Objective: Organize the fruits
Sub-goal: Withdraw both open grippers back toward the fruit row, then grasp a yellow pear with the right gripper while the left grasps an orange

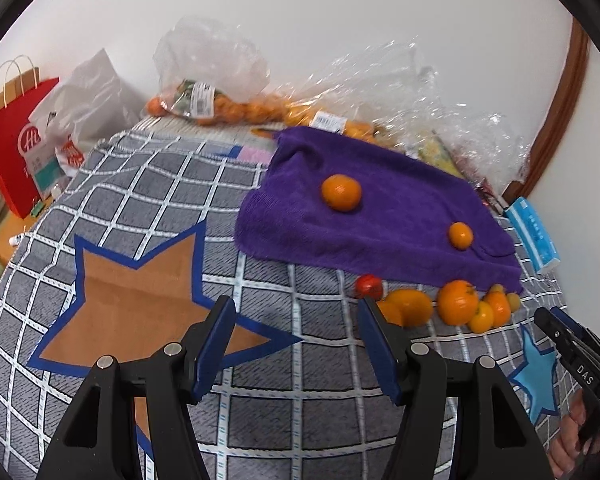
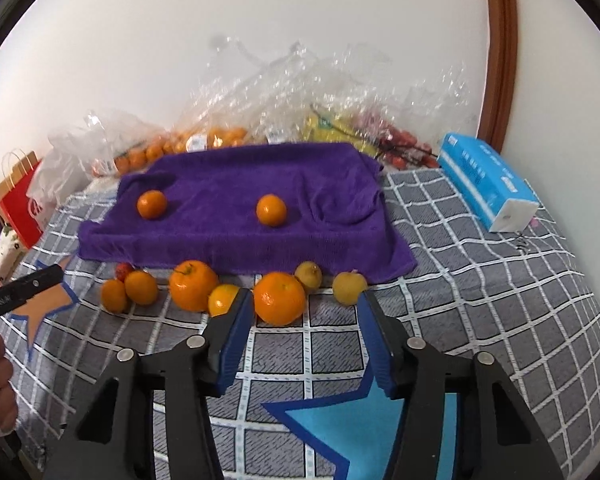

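A purple towel [image 2: 240,232] lies spread on the checked blanket and carries two oranges [image 2: 152,205] [image 2: 271,210]. Along its near edge runs a row of fruit: several oranges, a small red fruit [image 2: 124,270] and two yellow ones [image 2: 309,276] [image 2: 349,288]. My right gripper [image 2: 305,300] is open just short of the row. A big orange [image 2: 279,298] sits at its fingertips, close to the left finger, with a gap to the right one. In the left wrist view the same row [image 1: 458,302] lies to the right. My left gripper [image 1: 296,308] is open over bare blanket with nothing between its fingers.
Clear plastic bags of oranges [image 1: 208,104] and other fruit pile against the wall behind the towel. A blue tissue pack [image 2: 484,184] lies to the right and a red paper bag [image 1: 12,160] stands at far left. Star patterns mark the grey blanket [image 1: 140,200].
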Demonstrator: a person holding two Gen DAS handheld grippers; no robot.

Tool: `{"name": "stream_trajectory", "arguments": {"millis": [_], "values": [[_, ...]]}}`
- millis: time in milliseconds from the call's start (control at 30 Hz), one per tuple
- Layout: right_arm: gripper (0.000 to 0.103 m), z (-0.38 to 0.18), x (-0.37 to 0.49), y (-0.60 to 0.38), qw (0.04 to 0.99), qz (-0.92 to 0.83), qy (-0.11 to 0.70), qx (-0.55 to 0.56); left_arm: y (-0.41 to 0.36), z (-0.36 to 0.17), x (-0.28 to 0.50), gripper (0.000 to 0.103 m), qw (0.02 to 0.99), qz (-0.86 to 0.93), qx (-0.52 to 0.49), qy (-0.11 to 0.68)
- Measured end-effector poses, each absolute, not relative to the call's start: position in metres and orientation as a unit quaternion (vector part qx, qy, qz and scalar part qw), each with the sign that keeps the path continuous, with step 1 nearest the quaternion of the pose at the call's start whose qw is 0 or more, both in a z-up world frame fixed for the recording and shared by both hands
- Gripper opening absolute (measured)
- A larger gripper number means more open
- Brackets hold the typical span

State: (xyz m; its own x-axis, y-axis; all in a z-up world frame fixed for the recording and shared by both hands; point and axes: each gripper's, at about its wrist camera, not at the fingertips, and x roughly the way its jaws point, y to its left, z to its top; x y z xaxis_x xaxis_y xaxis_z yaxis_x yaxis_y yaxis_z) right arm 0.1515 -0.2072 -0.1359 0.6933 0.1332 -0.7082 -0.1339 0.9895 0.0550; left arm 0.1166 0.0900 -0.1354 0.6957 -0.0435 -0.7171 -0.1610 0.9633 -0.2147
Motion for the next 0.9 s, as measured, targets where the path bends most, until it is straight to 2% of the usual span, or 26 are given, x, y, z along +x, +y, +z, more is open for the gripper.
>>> {"name": "stream_trajectory", "arguments": {"millis": [200, 833, 900], "values": [[0.036, -0.153, 0.167, -0.210, 0.915, 0.067, 0.399, -0.007, 0.093, -0.147, 0.124, 0.061, 0.904, 0.036, -0.133, 0.404], [0.033, -0.182, 0.213, -0.231, 0.901, 0.059, 0.429, -0.005, 0.068, -0.145, 0.138, 0.061, 0.900, -0.021, -0.121, 0.419], [0.028, -0.184, 0.217, -0.231, 0.897, 0.060, 0.437, -0.003, 0.062, -0.144, 0.139, 0.061, 0.898, -0.038, -0.116, 0.423]]}}
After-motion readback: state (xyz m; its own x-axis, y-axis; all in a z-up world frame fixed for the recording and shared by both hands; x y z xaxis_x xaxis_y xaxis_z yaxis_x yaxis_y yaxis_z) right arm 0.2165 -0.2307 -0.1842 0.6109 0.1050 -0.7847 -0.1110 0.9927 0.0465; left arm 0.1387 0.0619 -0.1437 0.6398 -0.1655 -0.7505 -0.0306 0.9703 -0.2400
